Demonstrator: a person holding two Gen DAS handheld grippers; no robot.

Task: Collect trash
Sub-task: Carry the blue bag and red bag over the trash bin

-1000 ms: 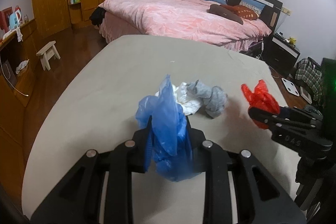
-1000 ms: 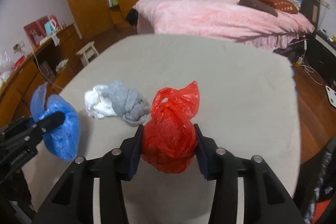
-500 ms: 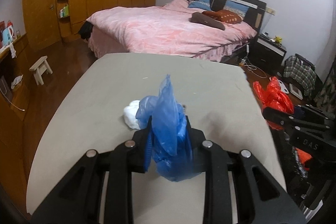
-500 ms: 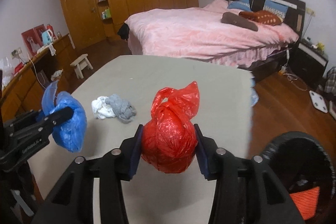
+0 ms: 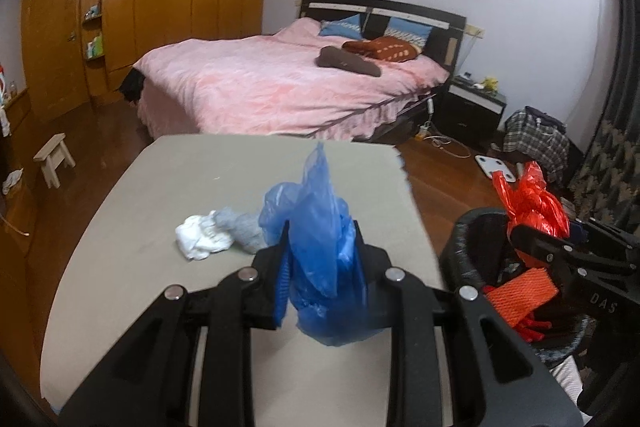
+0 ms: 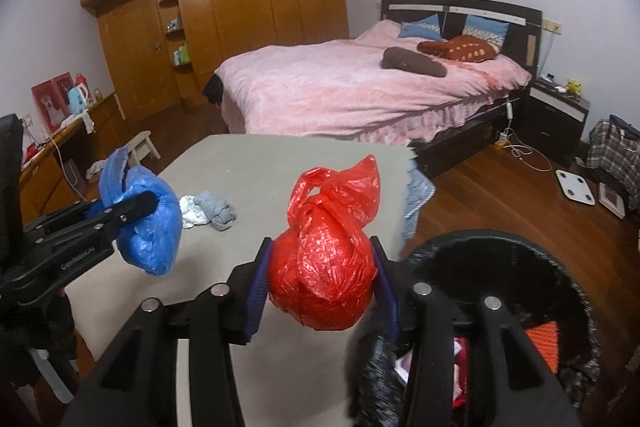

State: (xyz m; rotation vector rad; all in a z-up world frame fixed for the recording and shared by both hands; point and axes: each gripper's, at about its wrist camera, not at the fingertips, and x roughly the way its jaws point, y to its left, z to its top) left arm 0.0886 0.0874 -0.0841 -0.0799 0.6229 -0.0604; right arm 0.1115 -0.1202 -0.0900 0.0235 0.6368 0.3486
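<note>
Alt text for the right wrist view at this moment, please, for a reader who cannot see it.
The right gripper clamps a knotted red plastic bag beside the open black trash bin. To the left, the left gripper holds a blue plastic bag over a grey table where crumpled white and grey cloths remain.

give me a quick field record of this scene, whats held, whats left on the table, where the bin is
left hand-held gripper: shut on blue bag, held above the table
right hand-held gripper: shut on red bag, near the bin's rim
bin: black, open top, beside the table's right edge, orange and red items already inside
left on table: white rag touching grey rag
background: bed with pink cover
</note>
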